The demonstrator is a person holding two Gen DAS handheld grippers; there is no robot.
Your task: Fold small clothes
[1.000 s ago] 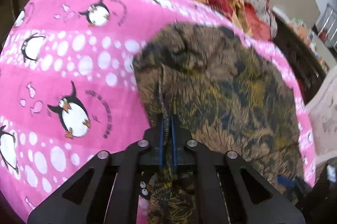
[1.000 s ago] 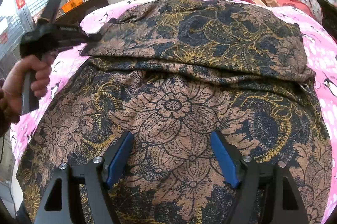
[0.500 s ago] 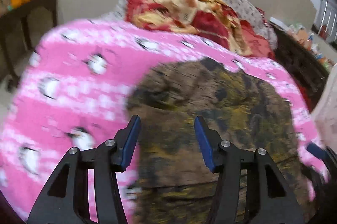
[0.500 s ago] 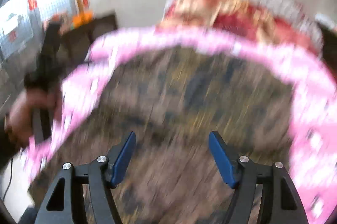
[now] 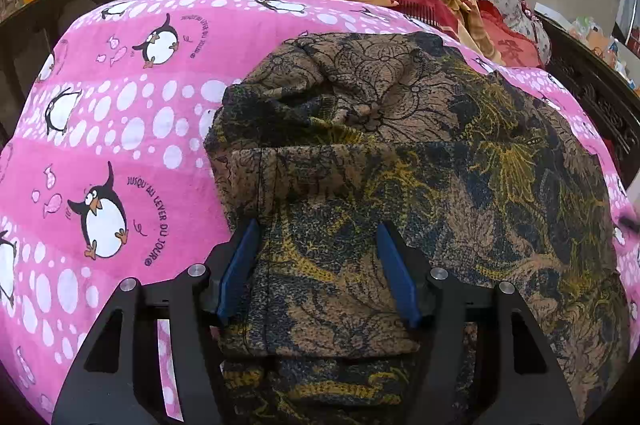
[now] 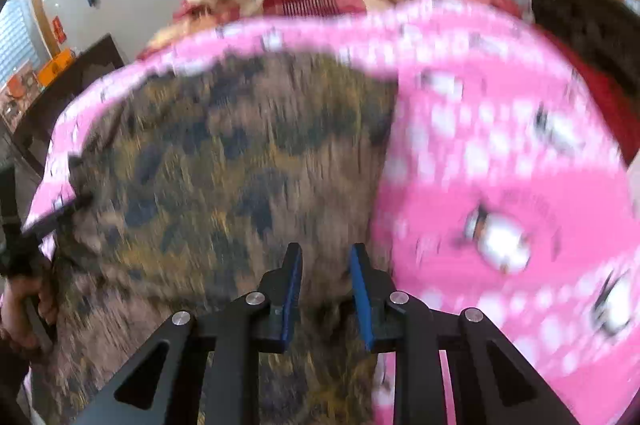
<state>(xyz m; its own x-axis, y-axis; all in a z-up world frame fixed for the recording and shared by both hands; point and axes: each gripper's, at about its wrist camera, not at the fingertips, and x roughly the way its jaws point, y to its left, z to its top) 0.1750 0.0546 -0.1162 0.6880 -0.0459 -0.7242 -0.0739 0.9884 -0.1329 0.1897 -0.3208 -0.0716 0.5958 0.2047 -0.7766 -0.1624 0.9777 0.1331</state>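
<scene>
The brown floral garment [image 5: 400, 153] lies partly folded on the pink penguin blanket [image 5: 120, 129] covering the bed. Our left tool [image 5: 316, 265] hovers over its near-left edge, released, gripping nothing. Our right tool [image 6: 326, 289], blurred, sits narrowed over the garment's right edge; we cannot tell whether it pinches cloth. We judge we're between folds: next, both tools need fresh grips.
</scene>
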